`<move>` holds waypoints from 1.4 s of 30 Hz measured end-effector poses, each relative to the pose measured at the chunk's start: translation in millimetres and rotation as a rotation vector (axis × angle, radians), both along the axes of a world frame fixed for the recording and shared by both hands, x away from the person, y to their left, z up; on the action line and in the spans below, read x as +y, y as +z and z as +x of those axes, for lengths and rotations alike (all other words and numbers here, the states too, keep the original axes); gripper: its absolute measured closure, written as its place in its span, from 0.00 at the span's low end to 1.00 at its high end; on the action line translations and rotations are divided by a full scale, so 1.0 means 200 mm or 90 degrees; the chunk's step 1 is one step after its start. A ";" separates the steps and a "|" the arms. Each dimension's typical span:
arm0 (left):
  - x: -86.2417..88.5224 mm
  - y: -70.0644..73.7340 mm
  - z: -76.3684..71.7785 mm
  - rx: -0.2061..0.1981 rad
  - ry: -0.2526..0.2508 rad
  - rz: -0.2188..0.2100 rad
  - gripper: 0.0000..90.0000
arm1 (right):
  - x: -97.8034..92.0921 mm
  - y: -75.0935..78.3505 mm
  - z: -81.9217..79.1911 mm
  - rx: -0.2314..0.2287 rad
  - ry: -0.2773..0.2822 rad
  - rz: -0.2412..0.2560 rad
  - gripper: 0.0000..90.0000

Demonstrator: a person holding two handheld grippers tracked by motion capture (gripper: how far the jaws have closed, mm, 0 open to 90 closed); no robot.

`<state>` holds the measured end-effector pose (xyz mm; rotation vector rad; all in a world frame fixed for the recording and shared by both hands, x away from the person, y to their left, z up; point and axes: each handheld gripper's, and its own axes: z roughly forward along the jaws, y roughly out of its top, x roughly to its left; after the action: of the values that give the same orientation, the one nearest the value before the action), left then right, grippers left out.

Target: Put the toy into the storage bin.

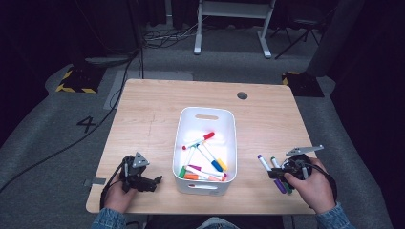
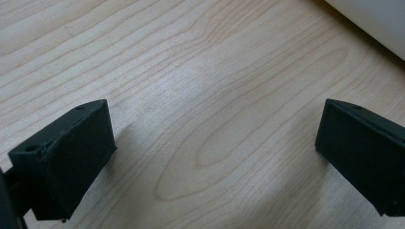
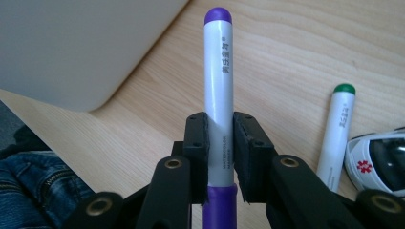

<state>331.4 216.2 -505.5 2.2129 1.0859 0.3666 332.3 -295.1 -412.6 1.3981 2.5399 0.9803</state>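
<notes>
while the right gripper [image 3: 220, 143] sits at the near right of the table [image 1: 148, 105], its jaws are clamped on the white barrel of a purple marker [image 3: 218, 90], whose lower end is cut off at the bottom edge of the right gripper view. in the high view the same gripper [image 1: 281, 175] and the person's hand cover much of that marker [image 1: 264, 162], so just its far end shows, pointing up-left toward the bin [image 1: 184, 124]. a green marker [image 3: 337, 129] lies just right of it on the wood, its near end hidden behind the gripper's arm. a toy ambulance [image 3: 377, 160] sits beside the green marker, cut off by the frame's right edge. the left gripper [image 2: 215, 152] rests at the near left with its jaws wide apart over bare wood, holding nothing; a sliver of the bin's wall shows at the top right of its view. inside the bin lie several markers [image 1: 206, 162], overlapping, so their count is hard to tell.
</notes>
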 end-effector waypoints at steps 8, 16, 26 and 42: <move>0.00 0.00 0.00 0.000 0.000 0.001 0.00 | 0.02 0.09 0.00 -0.023 0.021 0.052 0.86; 0.00 0.00 0.00 0.000 0.000 0.000 0.00 | 0.09 0.20 0.02 -0.048 0.043 0.059 0.86; 0.00 0.00 -0.01 0.001 0.009 0.000 0.00 | 0.22 0.32 0.07 -0.073 0.085 0.065 0.86; 0.00 0.00 -0.01 0.003 0.009 0.000 0.00 | 0.43 0.46 0.11 -0.095 0.138 0.086 0.86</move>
<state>330.0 215.7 -505.4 2.2082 1.1038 0.3678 354.5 -209.0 -319.8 1.0478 2.5943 1.2601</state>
